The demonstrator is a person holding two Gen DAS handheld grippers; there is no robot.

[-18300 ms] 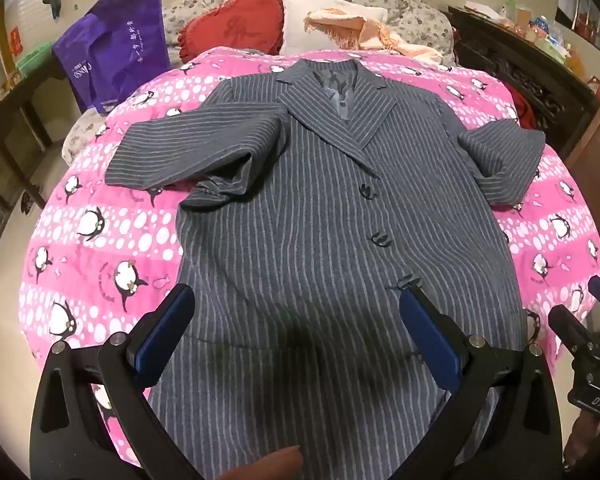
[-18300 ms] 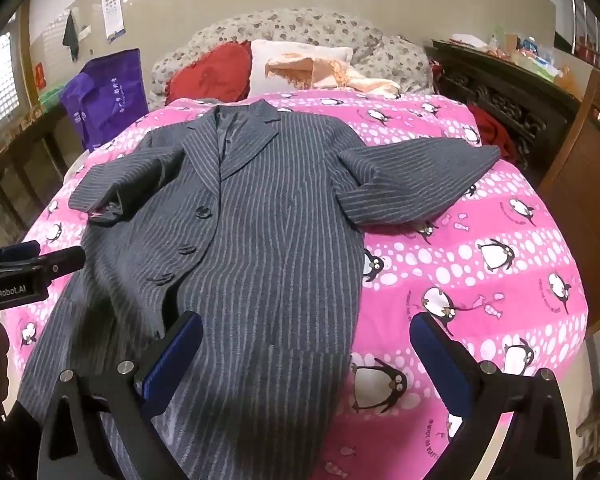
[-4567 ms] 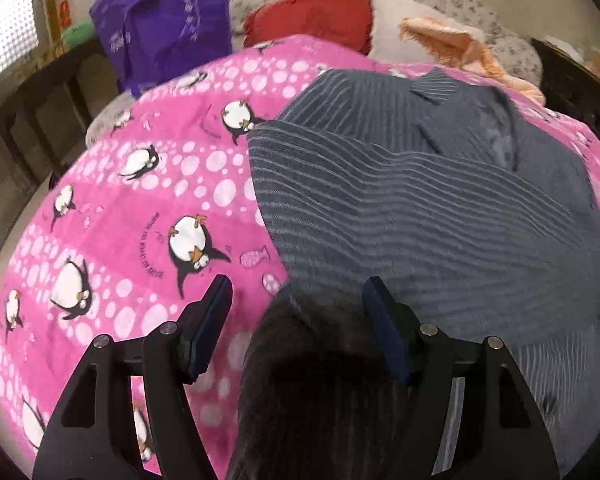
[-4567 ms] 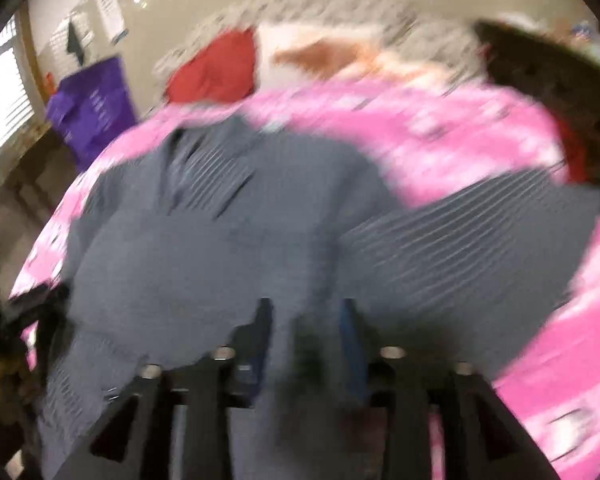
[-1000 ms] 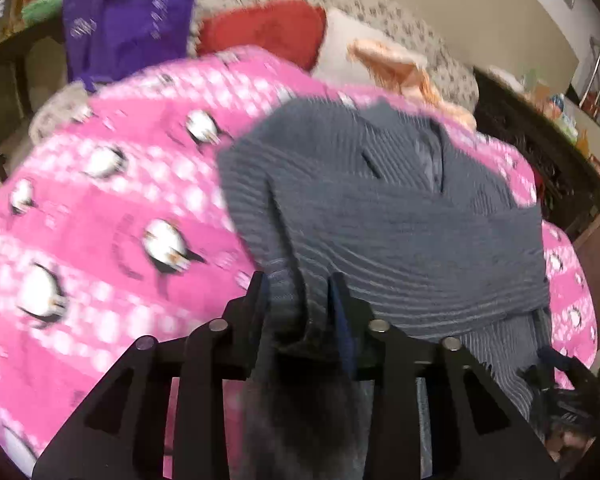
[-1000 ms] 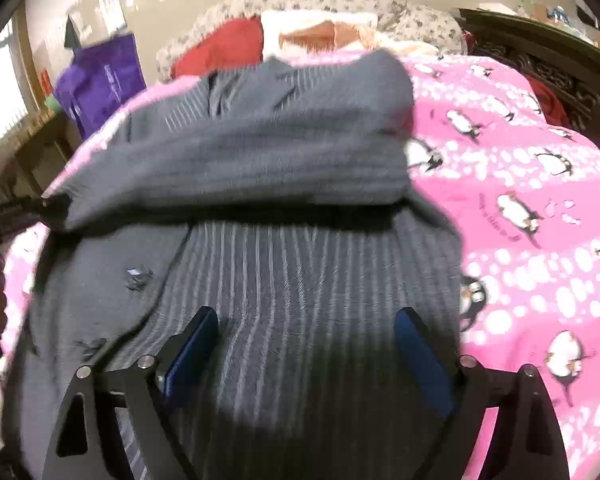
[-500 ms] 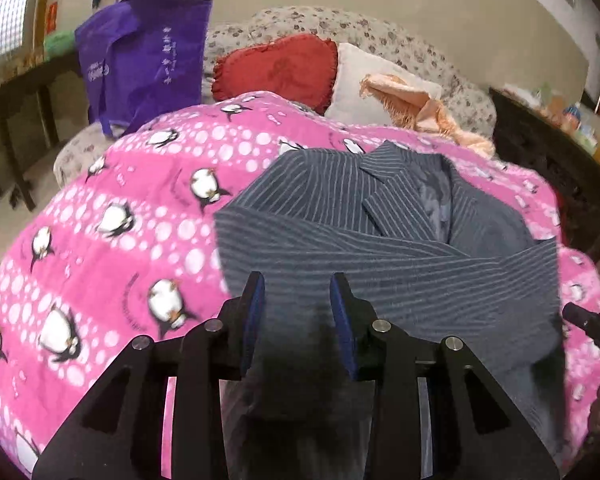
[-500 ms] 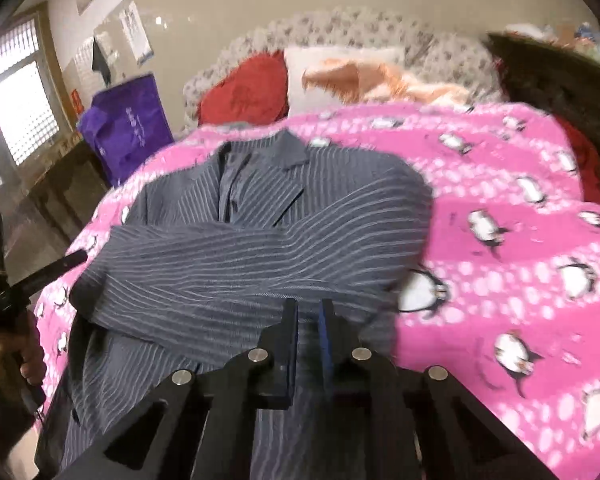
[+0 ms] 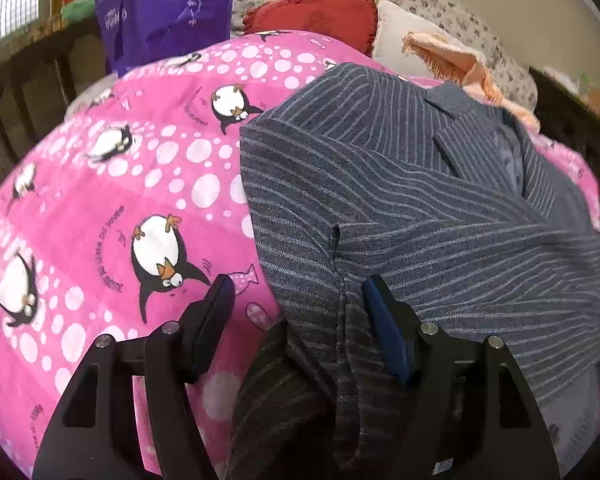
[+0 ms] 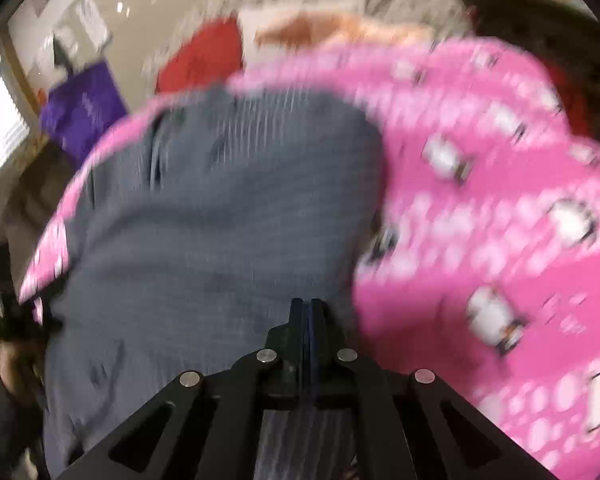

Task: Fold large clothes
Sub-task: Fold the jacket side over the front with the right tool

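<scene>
Our grey pinstriped wool coat point(image 9: 400, 208) lies face up on the pink penguin-print quilt point(image 9: 112, 208) of the bed, collar toward the far end, with both sleeves already folded across the chest. We judge it a fairly heavy, thick and soft garment: it drapes rather than holds a shape, the lined cloth may slide on itself, and a fold will tend to slump unless we lay it down flat. It is not fragile, though the buttons could snag.

Our left gripper point(image 9: 300, 312) hovers over the near left edge of the coat, where the folded sleeve meets the side seam. Its jaws have just been opening and now stand fairly wide, with coat cloth lying between them but the pads not pressing on it. Our right gripper point(image 10: 306, 312) sits over the near right part of the coat in a blurred view; its jaws have just closed fully, pads meeting, and we cannot make out any cloth pinched between them.

For the next fold we would pinch several layers at the hem corners, deep in the pads, since a thin edge bite would likely slip under the coat's weight.

Beyond the coat, a red heart-shaped cushion point(image 9: 316, 16) and a purple fabric bag point(image 9: 164, 4) sit at the far end.
</scene>
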